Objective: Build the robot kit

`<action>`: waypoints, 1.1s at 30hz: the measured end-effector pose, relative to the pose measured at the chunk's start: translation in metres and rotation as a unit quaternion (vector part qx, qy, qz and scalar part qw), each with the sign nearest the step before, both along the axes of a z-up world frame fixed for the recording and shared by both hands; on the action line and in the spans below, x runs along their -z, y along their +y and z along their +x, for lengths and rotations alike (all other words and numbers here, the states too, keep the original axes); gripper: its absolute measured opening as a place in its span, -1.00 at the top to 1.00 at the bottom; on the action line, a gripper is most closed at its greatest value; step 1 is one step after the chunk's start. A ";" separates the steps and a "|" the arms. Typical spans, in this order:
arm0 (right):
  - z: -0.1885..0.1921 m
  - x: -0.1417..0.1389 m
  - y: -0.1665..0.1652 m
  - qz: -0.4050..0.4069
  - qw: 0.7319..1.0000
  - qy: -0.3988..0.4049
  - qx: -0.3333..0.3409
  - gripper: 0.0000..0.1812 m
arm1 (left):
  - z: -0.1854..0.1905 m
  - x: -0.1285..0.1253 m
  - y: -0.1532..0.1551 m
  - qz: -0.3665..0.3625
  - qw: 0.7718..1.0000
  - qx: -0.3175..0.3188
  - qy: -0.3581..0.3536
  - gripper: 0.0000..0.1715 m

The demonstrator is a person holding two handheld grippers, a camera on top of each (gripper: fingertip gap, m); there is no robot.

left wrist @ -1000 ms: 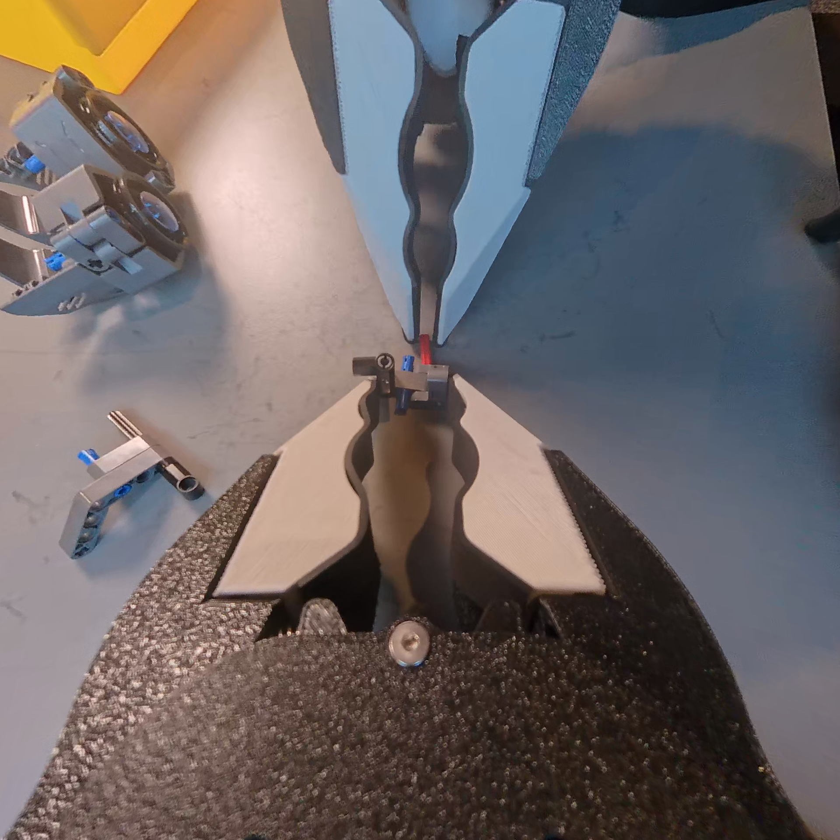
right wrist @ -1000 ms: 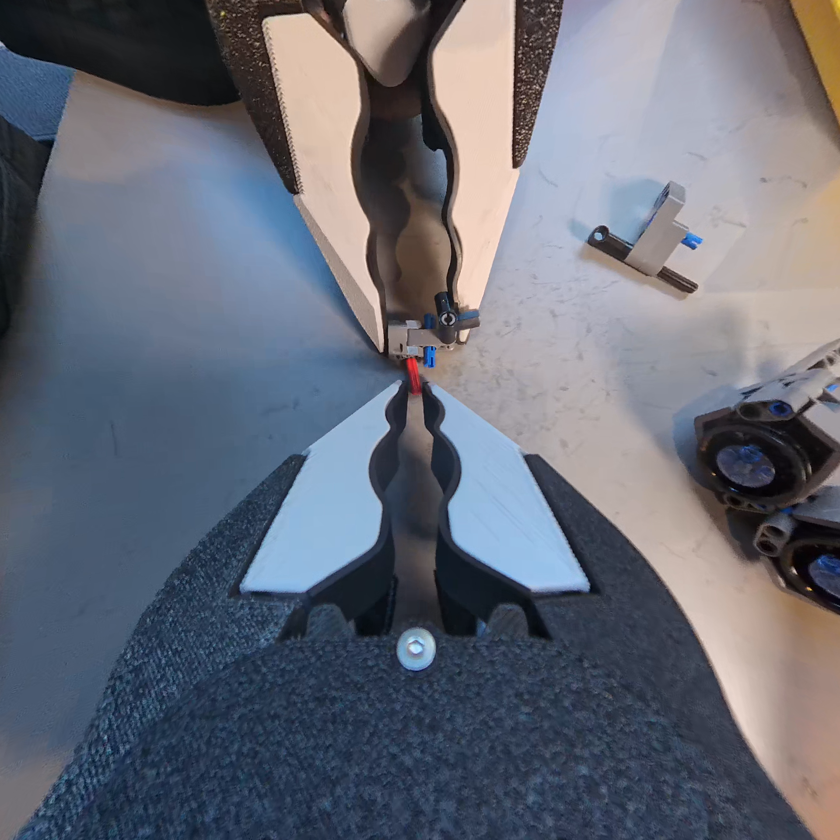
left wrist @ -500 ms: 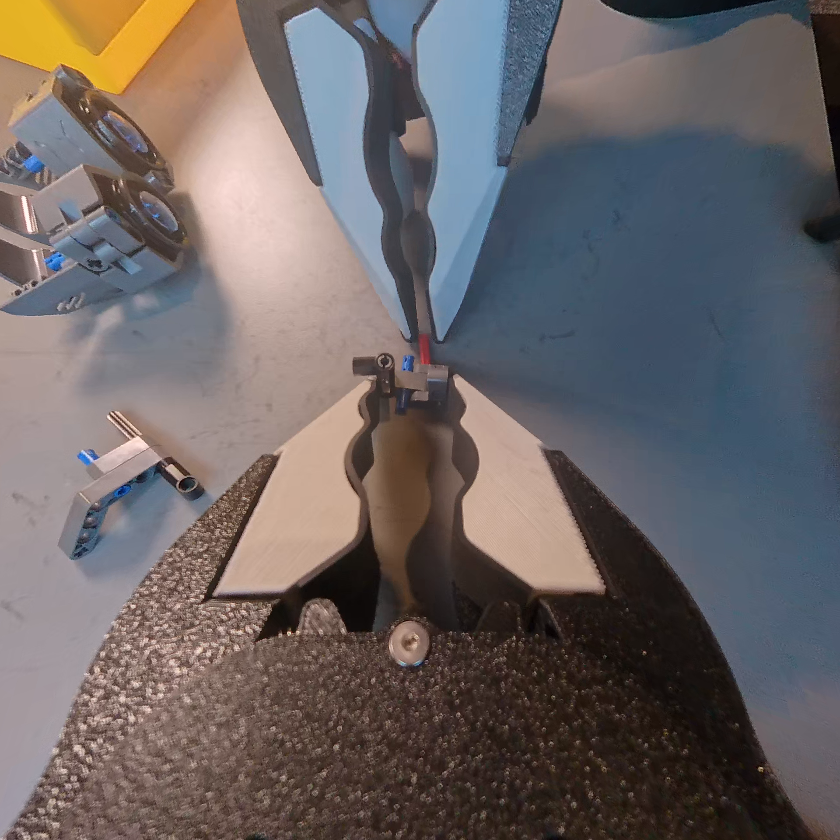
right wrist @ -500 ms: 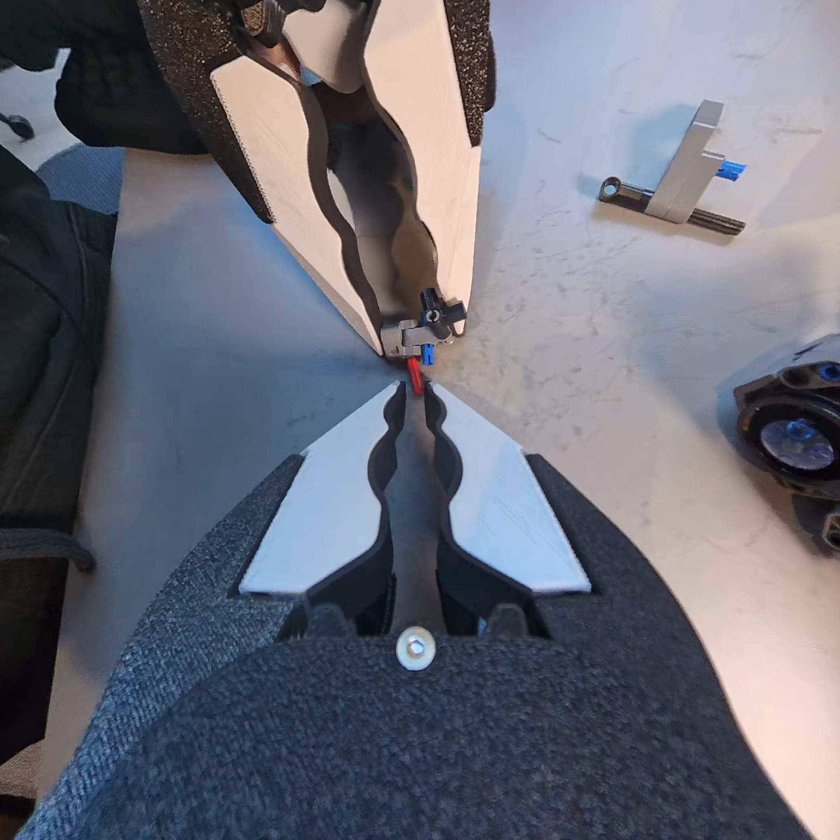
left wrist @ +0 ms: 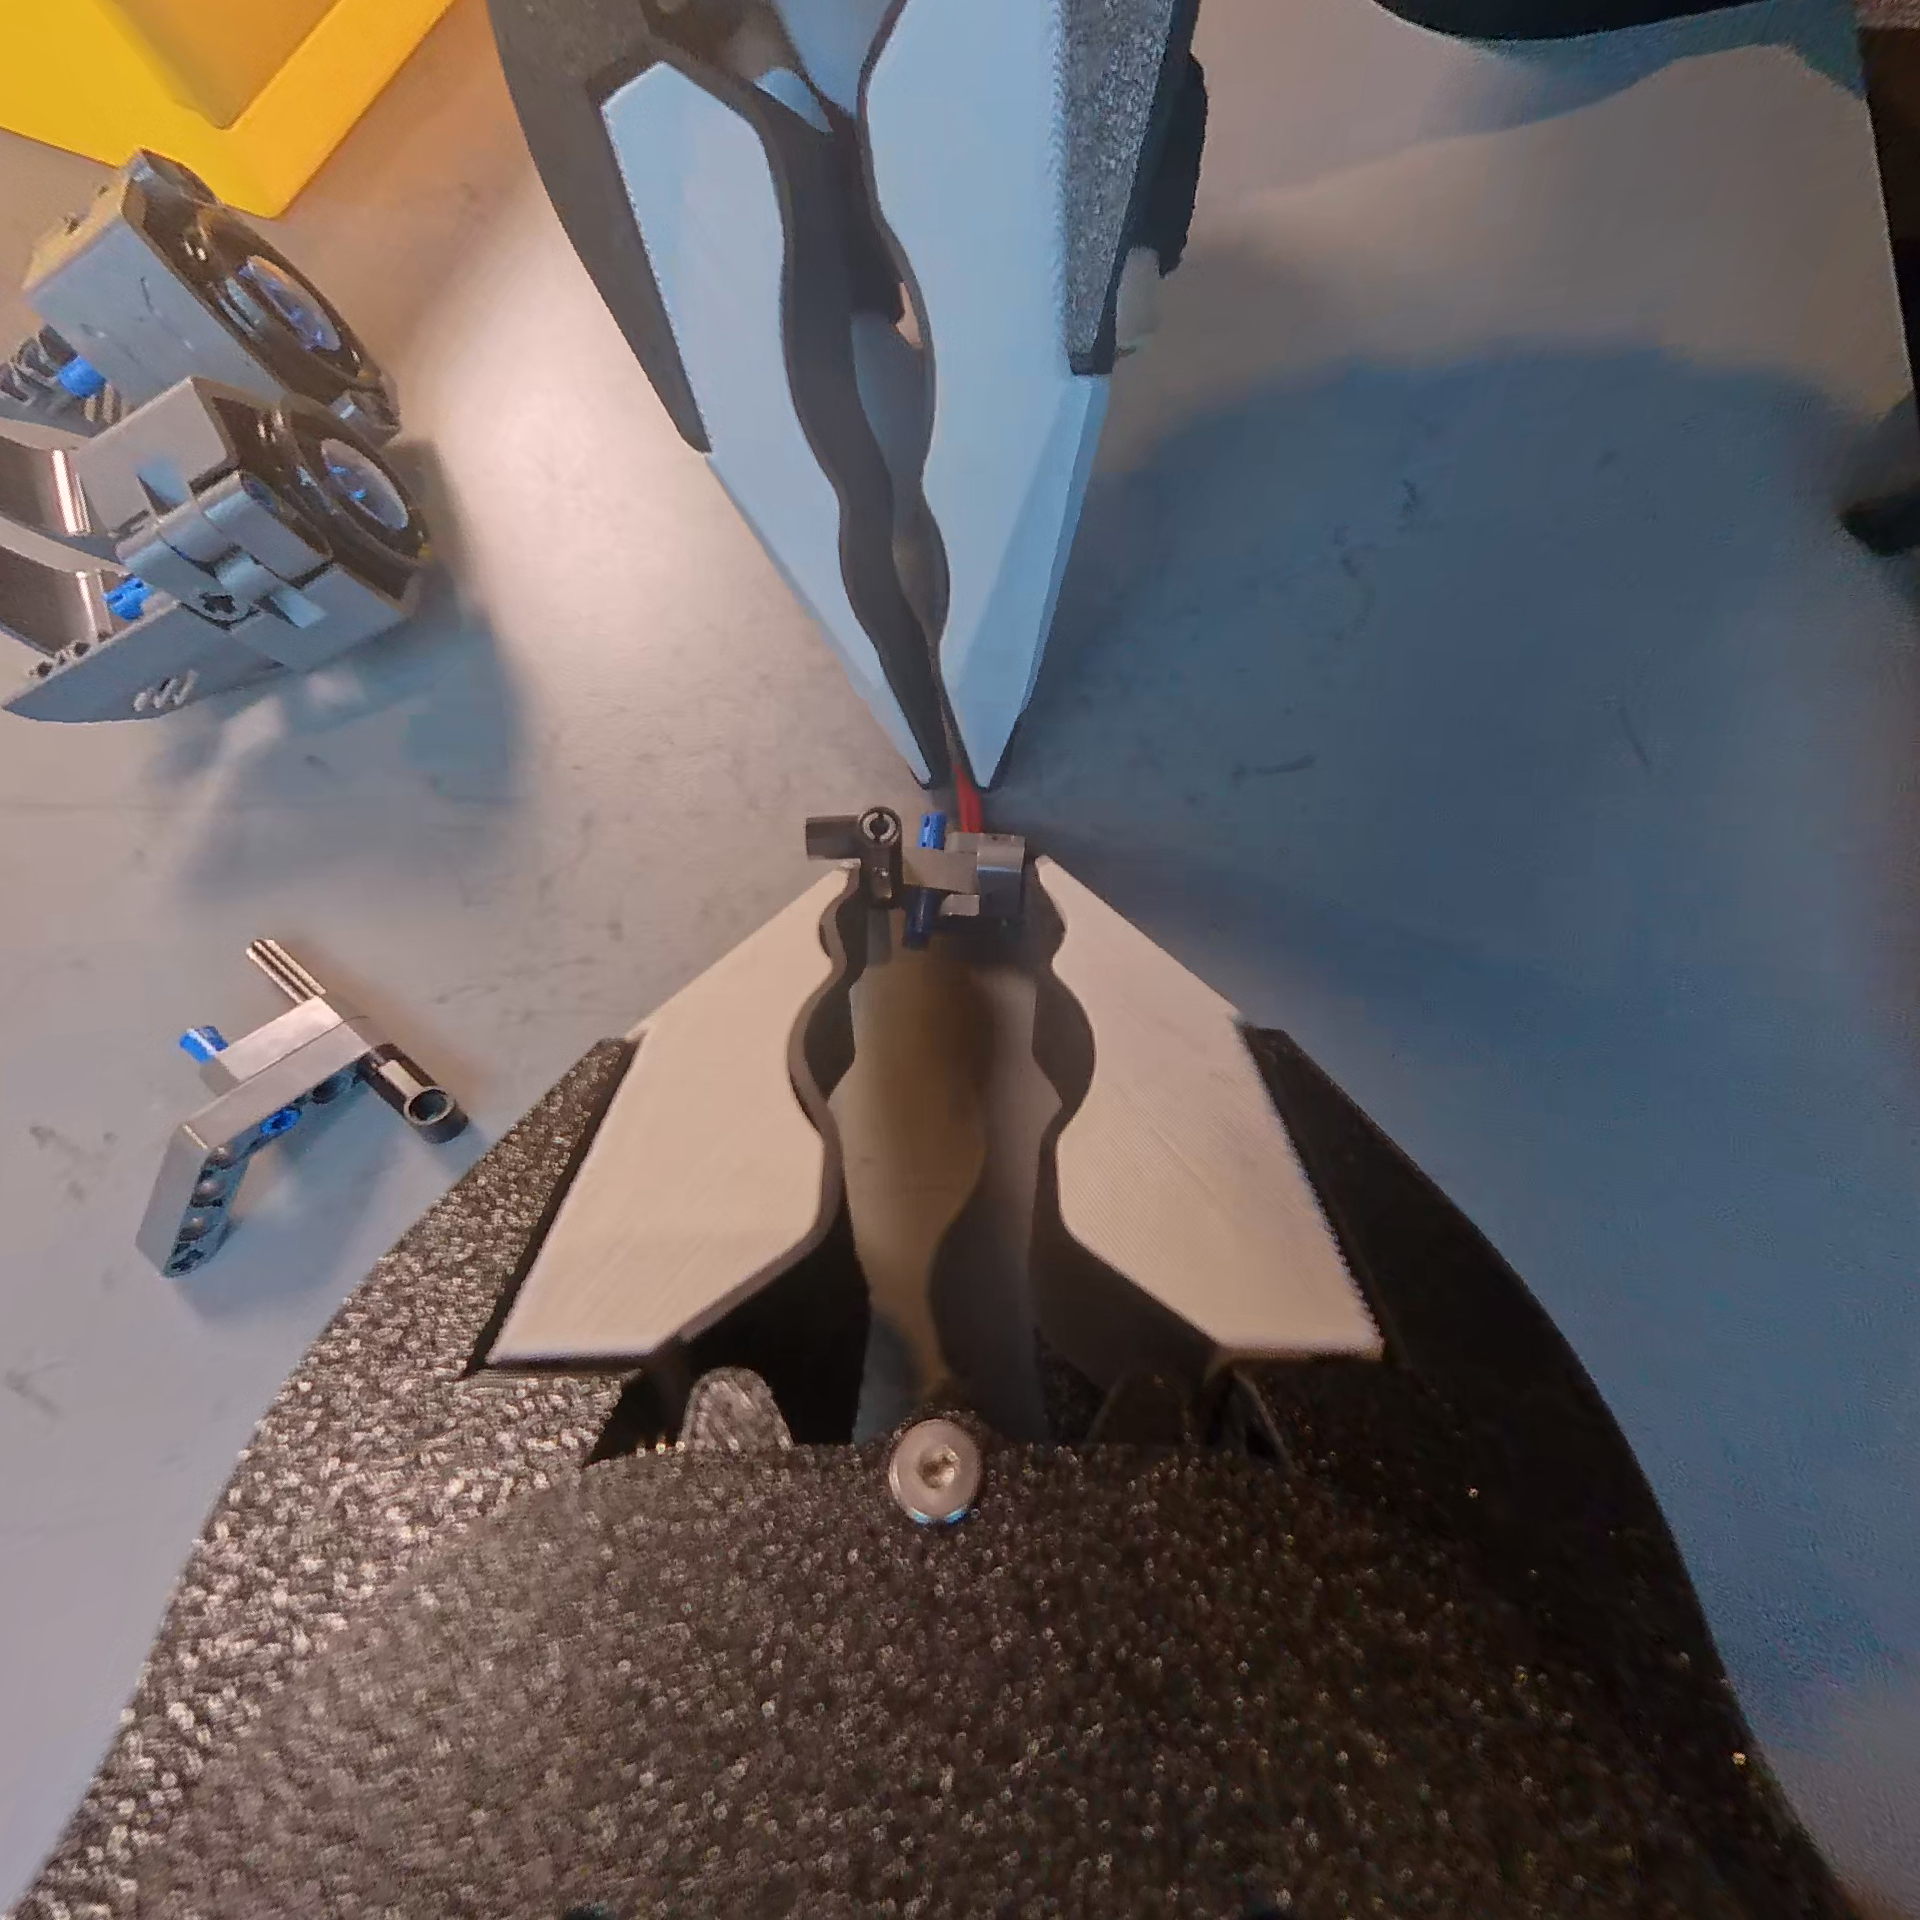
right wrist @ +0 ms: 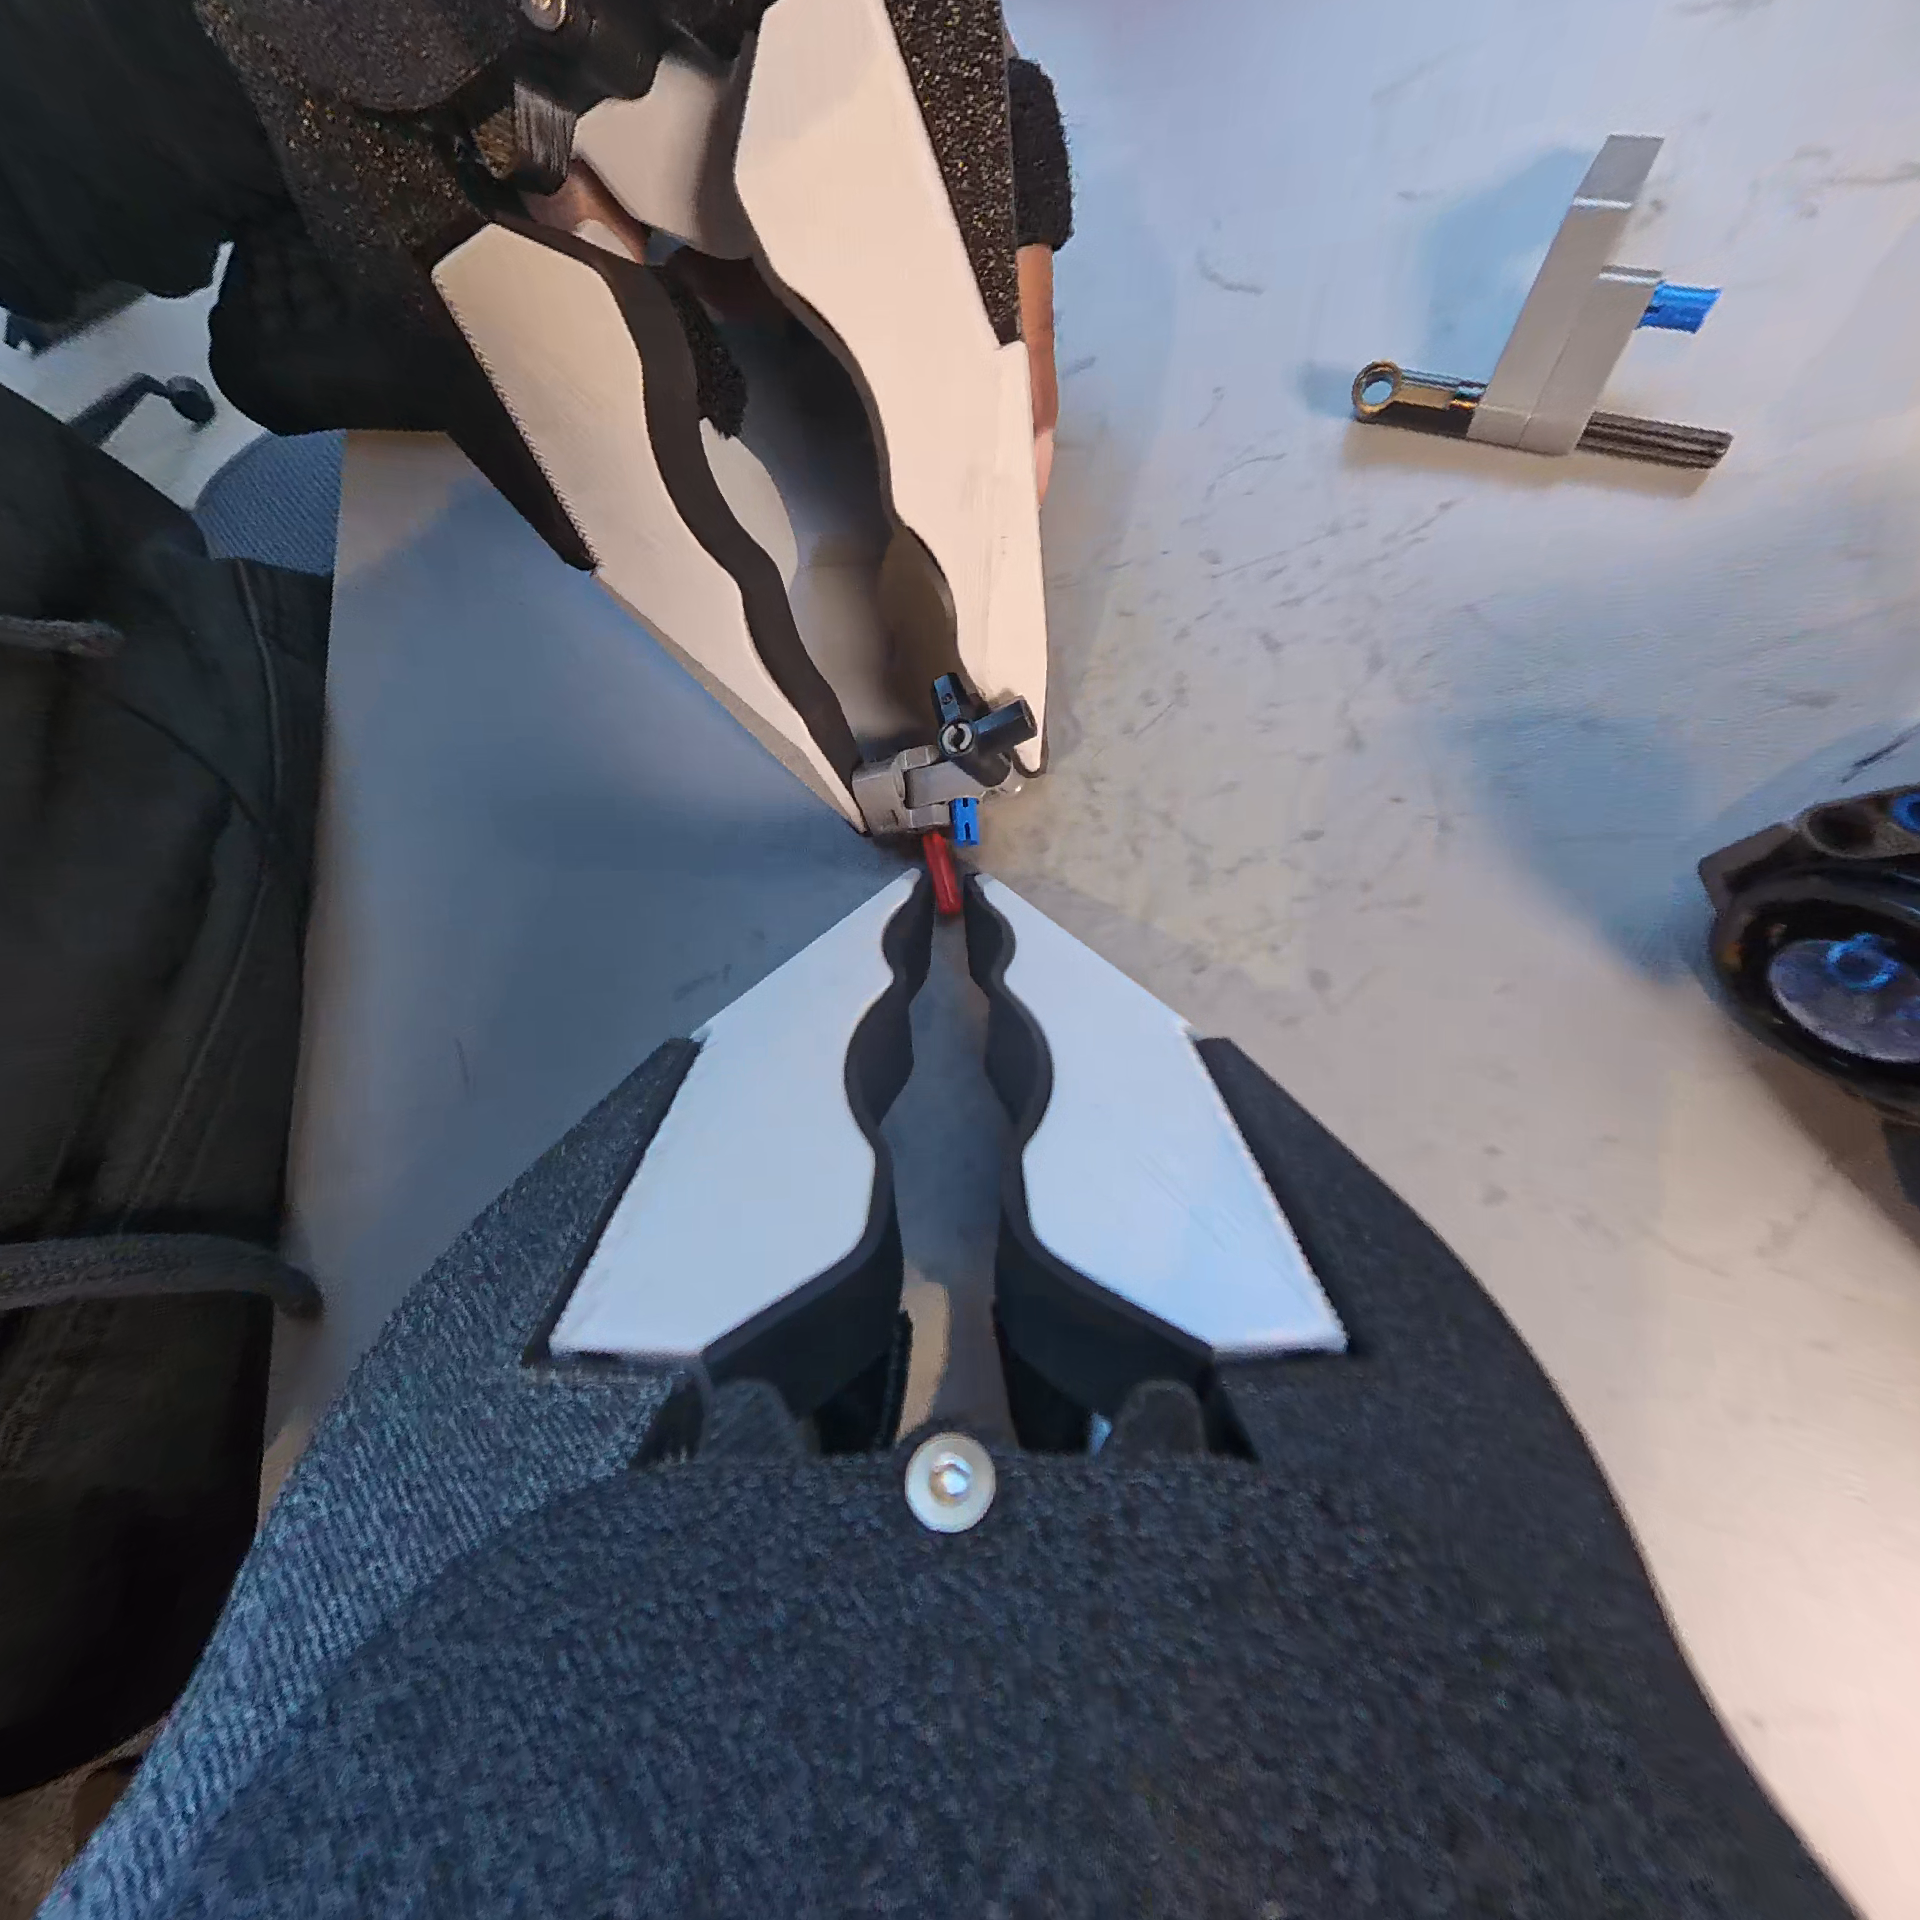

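On the grey table (left wrist: 1455, 727), left wrist view, left to right: one yellow bin (left wrist: 208, 83) at the far left corner; one grey block with two round blue-centred housings (left wrist: 229, 436); nearer, one loose grey L-bracket (left wrist: 265, 1101) carrying one black axle and blue pins. At centre, left gripper (left wrist: 940, 883) clamped on one small grey-and-black connector assembly (left wrist: 940, 857), two blue pins showing. Opposite, right gripper (left wrist: 961, 774) pinched shut on one red pin (left wrist: 969, 802), its other end meeting the assembly's grey end.

Right wrist view, left to right: dark clothing (right wrist: 125, 831) beyond the table edge; both grippers tip to tip at centre; L-bracket far right; housings partly cut off at the right edge.
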State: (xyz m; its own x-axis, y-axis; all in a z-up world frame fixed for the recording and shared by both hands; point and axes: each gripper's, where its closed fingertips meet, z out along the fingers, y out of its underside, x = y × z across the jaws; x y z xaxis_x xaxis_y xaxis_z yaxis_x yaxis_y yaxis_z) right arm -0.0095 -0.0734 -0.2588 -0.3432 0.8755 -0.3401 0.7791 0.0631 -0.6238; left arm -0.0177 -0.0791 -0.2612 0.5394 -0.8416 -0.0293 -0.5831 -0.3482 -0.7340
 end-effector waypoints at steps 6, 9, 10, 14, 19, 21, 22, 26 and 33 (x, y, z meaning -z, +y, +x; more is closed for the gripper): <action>-0.001 0.001 0.000 0.017 1.000 0.003 0.003 0.97 | 0.000 0.000 0.000 0.000 1.000 0.000 0.000 0.66; -0.001 0.001 0.000 0.035 0.999 0.010 -0.003 0.97 | 0.000 0.000 0.000 -0.001 1.000 0.000 0.000 0.66; -0.001 0.001 0.001 0.042 0.999 0.013 -0.006 0.97 | 0.000 0.000 0.000 0.000 1.000 0.000 0.000 0.66; -0.001 0.002 0.001 0.069 0.997 0.027 -0.016 0.97 | 0.000 0.000 0.000 0.000 1.000 0.000 0.000 0.66; 0.000 0.002 0.001 0.103 0.994 0.042 -0.024 0.97 | 0.000 0.000 0.000 0.000 1.000 0.000 0.000 0.66; 0.000 0.002 0.001 0.118 0.991 0.049 -0.028 0.96 | 0.000 0.000 0.000 0.000 1.000 0.000 0.000 0.66; 0.000 0.002 0.001 0.127 0.990 0.053 -0.032 0.95 | 0.000 0.000 0.000 0.000 1.000 0.000 0.000 0.66; 0.002 0.002 0.001 0.143 0.987 0.061 -0.035 0.95 | 0.000 0.000 0.000 0.000 1.000 0.000 0.000 0.66; 0.000 -0.003 0.008 0.082 0.995 0.057 0.003 0.97 | 0.000 0.000 0.000 0.000 1.000 0.000 0.000 0.66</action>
